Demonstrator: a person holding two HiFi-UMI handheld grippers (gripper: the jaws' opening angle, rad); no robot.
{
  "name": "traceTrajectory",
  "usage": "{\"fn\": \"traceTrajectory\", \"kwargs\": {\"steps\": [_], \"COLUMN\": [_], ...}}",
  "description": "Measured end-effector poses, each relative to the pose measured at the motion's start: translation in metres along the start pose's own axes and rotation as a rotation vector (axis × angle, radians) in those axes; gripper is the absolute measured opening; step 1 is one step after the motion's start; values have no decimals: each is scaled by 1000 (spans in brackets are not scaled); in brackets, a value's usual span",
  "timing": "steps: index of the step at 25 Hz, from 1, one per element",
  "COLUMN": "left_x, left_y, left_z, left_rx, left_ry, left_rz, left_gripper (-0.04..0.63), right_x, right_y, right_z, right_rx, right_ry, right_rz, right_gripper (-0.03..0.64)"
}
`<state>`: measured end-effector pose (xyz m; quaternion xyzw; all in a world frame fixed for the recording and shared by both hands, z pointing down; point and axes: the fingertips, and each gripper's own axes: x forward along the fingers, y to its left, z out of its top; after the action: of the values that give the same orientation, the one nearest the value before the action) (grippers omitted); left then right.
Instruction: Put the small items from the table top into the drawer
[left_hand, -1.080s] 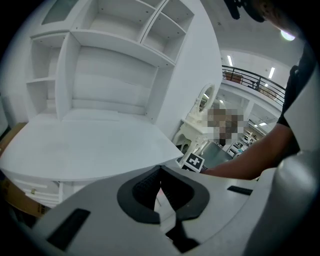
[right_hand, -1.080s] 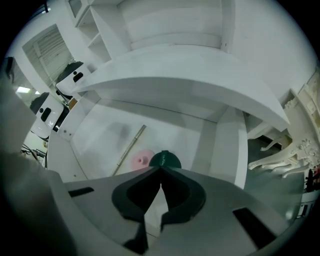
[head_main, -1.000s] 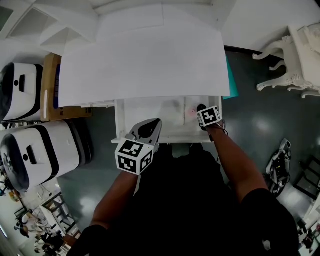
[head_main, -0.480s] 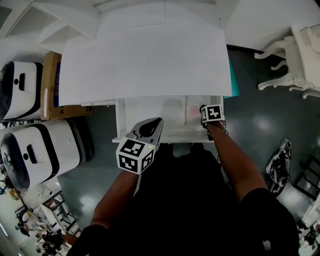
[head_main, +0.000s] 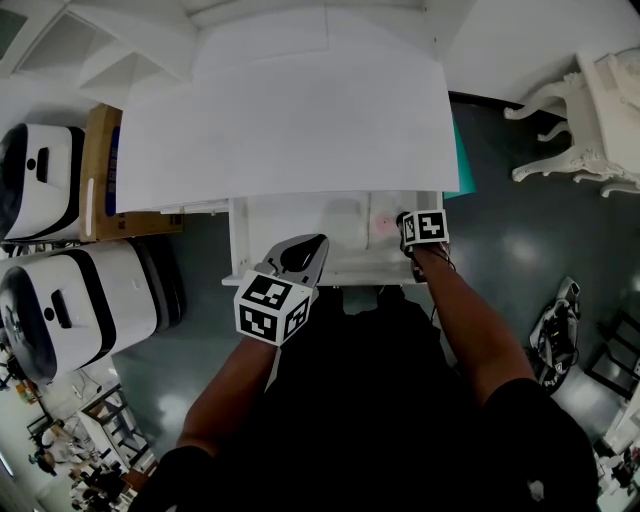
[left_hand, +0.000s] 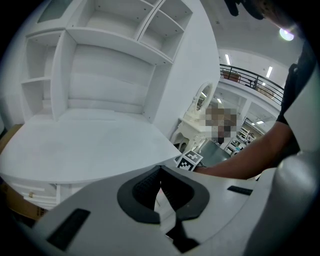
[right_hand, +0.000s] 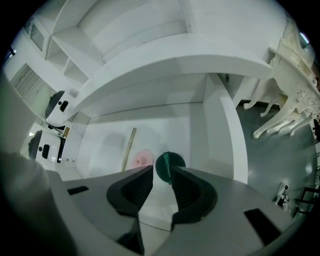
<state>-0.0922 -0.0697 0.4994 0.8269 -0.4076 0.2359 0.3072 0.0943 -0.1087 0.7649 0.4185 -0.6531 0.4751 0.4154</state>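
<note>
The drawer (head_main: 300, 218) stands pulled out under the white table top (head_main: 290, 110). My right gripper (head_main: 408, 222) reaches into its right end, jaws open. In the right gripper view a dark green disc (right_hand: 170, 166) stands on the drawer floor just past the right gripper (right_hand: 162, 172), against the tip of its right jaw. A pink round item (right_hand: 142, 159) (head_main: 383, 222) and a thin tan stick (right_hand: 127, 148) lie to the left of the disc. My left gripper (head_main: 300, 256) hovers over the drawer's front edge, shut and empty (left_hand: 160, 170).
White shelving (left_hand: 100, 75) rises behind the table top. Two white machines (head_main: 60, 300) and a cardboard box (head_main: 100, 170) stand on the floor to the left. White ornate furniture (head_main: 590, 120) is at the right, and a bag (head_main: 560, 330) lies on the dark floor.
The right gripper has shifted slightly right and deeper into the drawer. The left gripper has barely moved.
</note>
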Motion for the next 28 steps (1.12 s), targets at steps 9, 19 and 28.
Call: {"fn": "traceTrajectory", "kwargs": {"steps": [9, 19, 28], "left_x": [3, 6, 15], "left_y": [-15, -31, -54], "left_z": [0, 9, 30], "left_rx": [13, -3, -91], "left_ry": [-14, -49, -121], "left_rz": [-8, -8, -6], "left_gripper": [3, 3, 3], "right_x": [-28, -77, -163], "right_y": [3, 21, 39], "right_z": [4, 3, 18], "right_rx": [20, -5, -163], "right_ry": [-55, -157, -321], "right_rz": [70, 191, 303], "right_gripper": [109, 109, 84]}}
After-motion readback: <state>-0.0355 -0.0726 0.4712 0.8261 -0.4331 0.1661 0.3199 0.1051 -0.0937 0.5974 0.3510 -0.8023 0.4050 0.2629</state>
